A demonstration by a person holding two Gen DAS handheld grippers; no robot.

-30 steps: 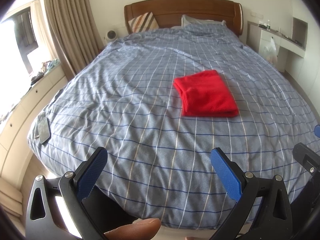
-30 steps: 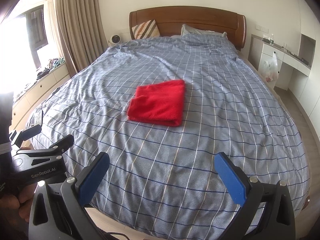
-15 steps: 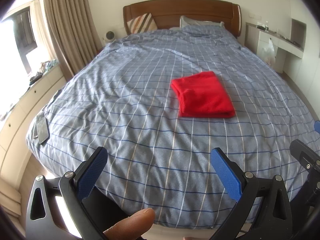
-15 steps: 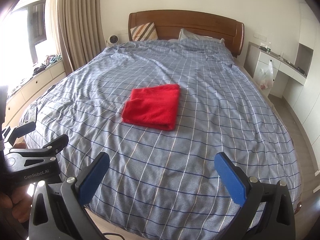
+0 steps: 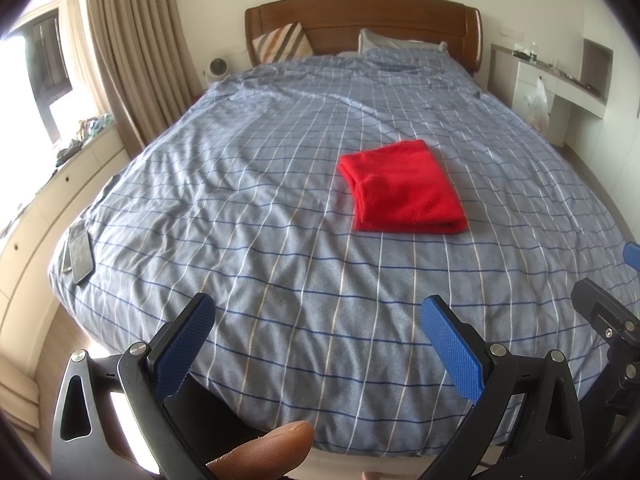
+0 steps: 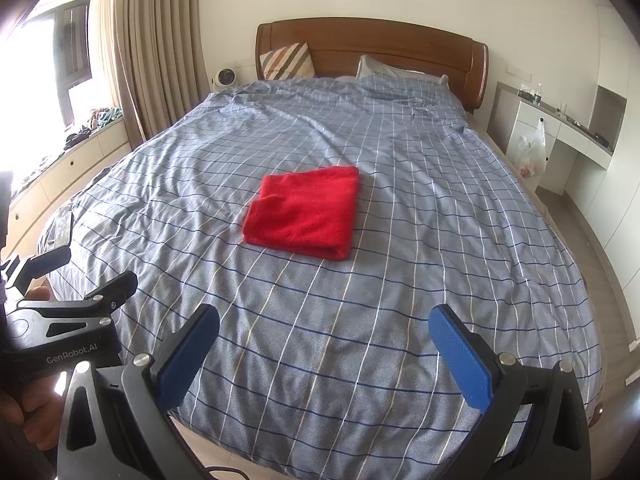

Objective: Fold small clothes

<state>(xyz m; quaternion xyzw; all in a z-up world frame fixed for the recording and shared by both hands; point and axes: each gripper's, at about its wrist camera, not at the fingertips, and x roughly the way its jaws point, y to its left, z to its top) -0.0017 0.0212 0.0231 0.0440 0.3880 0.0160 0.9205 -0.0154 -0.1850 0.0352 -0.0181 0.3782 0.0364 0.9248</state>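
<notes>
A red folded garment [image 5: 404, 189] lies flat near the middle of the bed [image 5: 280, 208], on a blue-grey checked duvet, with its thick folded edge toward the near side. The left hand-held gripper [image 5: 318, 350] hangs over the near edge of the bed with its blue-padded fingers spread wide and nothing between them; a fingertip [image 5: 264, 454] shows beneath it. The right hand-held gripper [image 6: 328, 354] is likewise spread wide and empty, well apart from the garment. A phone [image 5: 80, 252] rests on the near left corner of the duvet. Two pillows lean on the wooden headboard [image 6: 372, 46] at the far end. A beige curtain [image 6: 156, 40] hangs at the far left, and a white plastic bag [image 6: 530, 152] hangs at the far right.
</notes>
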